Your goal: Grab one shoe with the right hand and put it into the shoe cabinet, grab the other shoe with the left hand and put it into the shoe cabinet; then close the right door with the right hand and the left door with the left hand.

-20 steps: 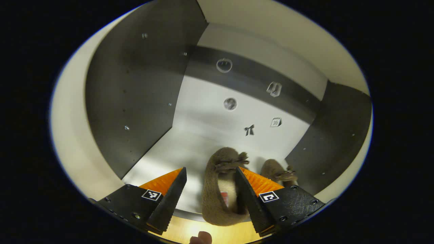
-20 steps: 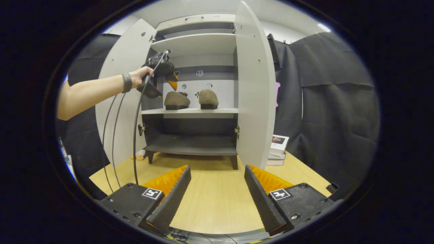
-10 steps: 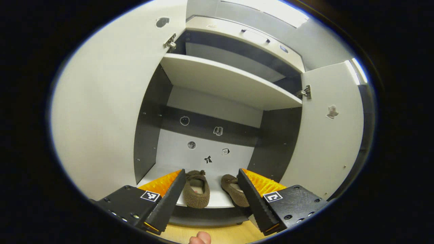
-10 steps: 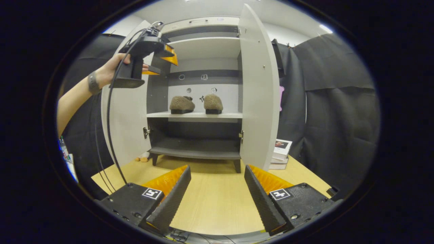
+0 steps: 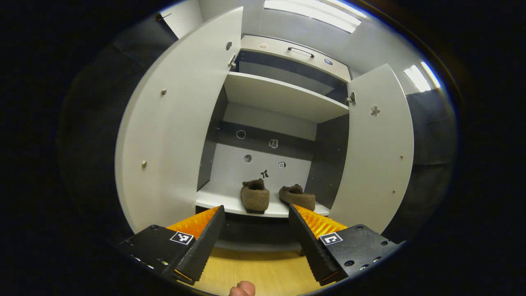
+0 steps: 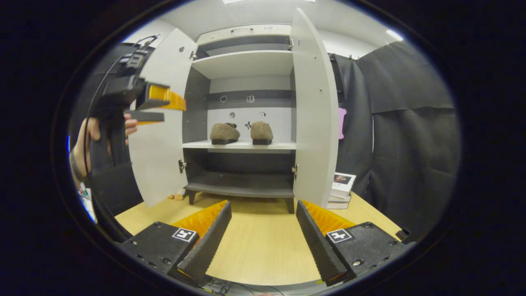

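Note:
Two brown fuzzy shoes stand side by side on the cabinet's middle shelf [image 6: 242, 144]: one shoe [image 5: 254, 196] [image 6: 224, 133] on the left, the other shoe [image 5: 297, 197] [image 6: 261, 132] to its right. Both doors hang open: the left door [image 5: 176, 123] [image 6: 162, 135] and the right door [image 5: 378, 144] [image 6: 314, 107]. My left gripper [image 5: 256, 240] is open, empty, well in front of the shelf; in the right gripper view the left gripper [image 6: 158, 109] is held by a hand [image 6: 88, 142] beside the left door. My right gripper [image 6: 263, 242] is open and empty above the table.
The cabinet stands on a light wooden table [image 6: 259, 242]. A stack of books [image 6: 340, 189] lies to the right of the cabinet. Black cloth [image 6: 407, 135] hangs on the right. A lower dark shelf [image 6: 242, 187] and an upper shelf [image 6: 246, 61] hold nothing.
My left gripper has let go of the left shoe and pulled back out of the cabinet, away from the shelf and toward the left door. The right gripper has barely moved.

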A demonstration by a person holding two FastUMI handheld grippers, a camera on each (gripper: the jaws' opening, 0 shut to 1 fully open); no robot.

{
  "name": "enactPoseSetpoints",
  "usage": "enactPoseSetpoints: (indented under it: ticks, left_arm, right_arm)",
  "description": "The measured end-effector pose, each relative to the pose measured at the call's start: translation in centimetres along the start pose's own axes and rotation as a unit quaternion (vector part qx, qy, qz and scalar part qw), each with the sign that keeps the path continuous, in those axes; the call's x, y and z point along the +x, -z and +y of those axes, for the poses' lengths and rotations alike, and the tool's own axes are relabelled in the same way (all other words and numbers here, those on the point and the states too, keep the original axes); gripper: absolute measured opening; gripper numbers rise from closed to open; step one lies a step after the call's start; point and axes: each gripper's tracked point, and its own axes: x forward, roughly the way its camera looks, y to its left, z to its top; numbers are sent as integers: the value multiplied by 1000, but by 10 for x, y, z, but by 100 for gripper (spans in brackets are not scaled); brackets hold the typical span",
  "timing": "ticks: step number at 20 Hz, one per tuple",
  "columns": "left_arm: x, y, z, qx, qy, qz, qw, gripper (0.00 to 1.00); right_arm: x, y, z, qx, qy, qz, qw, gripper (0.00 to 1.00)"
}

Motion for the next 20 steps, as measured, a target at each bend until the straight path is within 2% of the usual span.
enactPoseSetpoints:
  ticks: [7, 15, 18, 20]
  left_arm:
    - [-69, 63, 3, 63, -32, 5, 997, 95]
    - [-95, 93, -20, 24, -33, 21, 999, 95]
    - [-96, 93, -19, 17, -36, 26, 999, 95]
    - [-98, 87, -17, 24, -38, 18, 999, 95]
  right_arm:
    - [-6, -2, 2, 0, -5, 1, 1000, 100]
    - [-16, 0, -1, 12, -12, 3, 1000, 100]
    - [-20, -22, -8, 6, -13, -16, 1000, 100]
    - [-26, -54, -21, -7, -10, -43, 999, 100]
